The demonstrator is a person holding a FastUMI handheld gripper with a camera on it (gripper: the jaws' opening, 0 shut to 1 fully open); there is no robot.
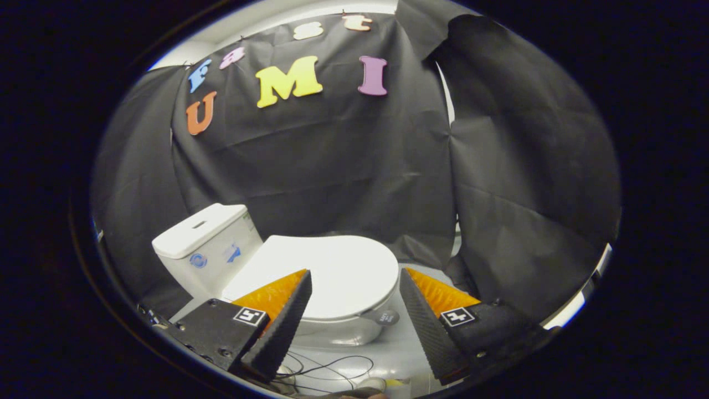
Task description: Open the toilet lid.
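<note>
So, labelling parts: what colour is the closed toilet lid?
White; the closed toilet lid shows best in the gripper view, beyond the open gripper.

The gripper (354, 282) shows as two wedge-shaped fingers (279, 327) at the lower middle of the frame, each tapering to a point. Their inner faces carry fine ribbed ridges, and the upper slopes are ridged too. Each finger sits on a blocky mount bearing a small square black-and-white marker (249, 316). Small screws (212, 303) dot the lower left mount. The fingers stand wide apart.
</note>
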